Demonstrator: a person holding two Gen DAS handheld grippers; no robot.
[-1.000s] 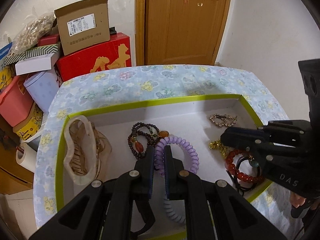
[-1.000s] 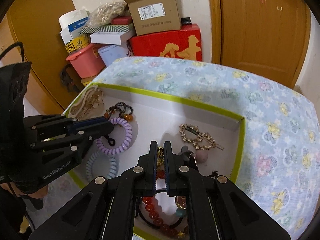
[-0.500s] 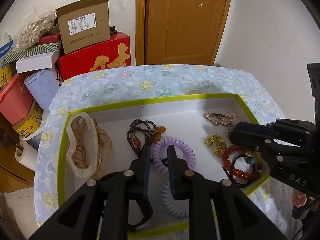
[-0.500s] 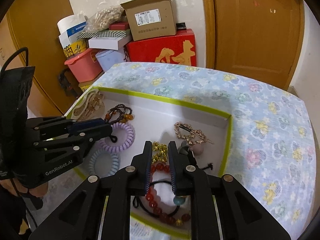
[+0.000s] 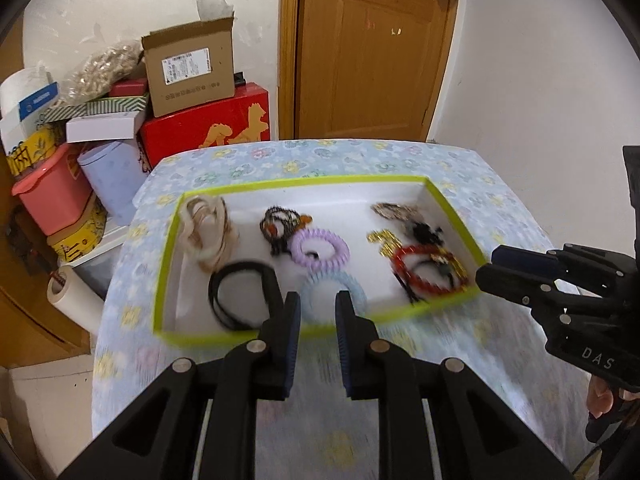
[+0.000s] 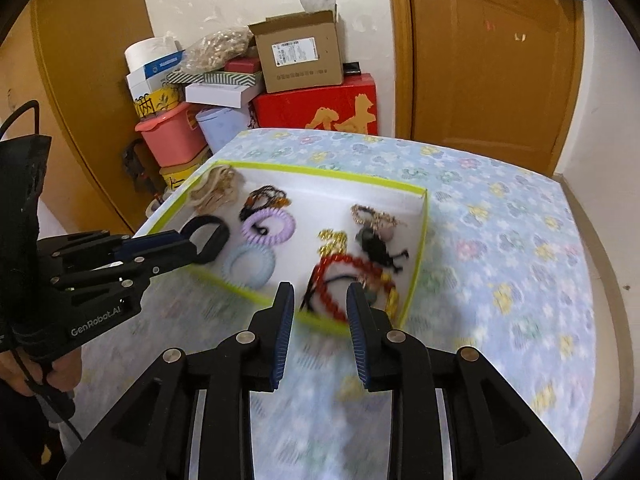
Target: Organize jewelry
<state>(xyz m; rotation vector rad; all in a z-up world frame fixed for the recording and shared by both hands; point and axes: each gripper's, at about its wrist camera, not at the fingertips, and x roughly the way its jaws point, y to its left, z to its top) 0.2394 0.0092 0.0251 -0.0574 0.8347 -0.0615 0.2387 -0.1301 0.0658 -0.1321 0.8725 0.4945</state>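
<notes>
Left hand-held gripper (image 5: 317, 308): its jaws are standing apart with nothing between them, hovering over the near rim of the tray.
Tray (image 5: 304, 181): a shallow white box with a lime-green rim is sitting on the flower-print counter (image 5: 400, 156), its long axis running left to right.
Far-left contents: a pale shell-like hair claw (image 5: 206, 232) is lying by the left wall, running near to far.
Front left: a flat black band (image 5: 236, 296) is lying in a loop.
Centre: a dark bead bracelet (image 5: 280, 226) with amber beads is touching a purple coil hair tie (image 5: 320, 249); a pale blue coil tie (image 5: 332, 290) is lying just in front.
Right contents: a gold filigree clip (image 6: 374, 216) is sitting near the far wall, a gold chain piece (image 6: 332, 240) beside it, and a glossy red bead bracelet (image 6: 340, 280) is tangling with black cords; blur is hiding detail.
Right hand-held gripper (image 6: 320, 308): it is gaping wide and gripping nothing, above the tray's near right rim.
</notes>
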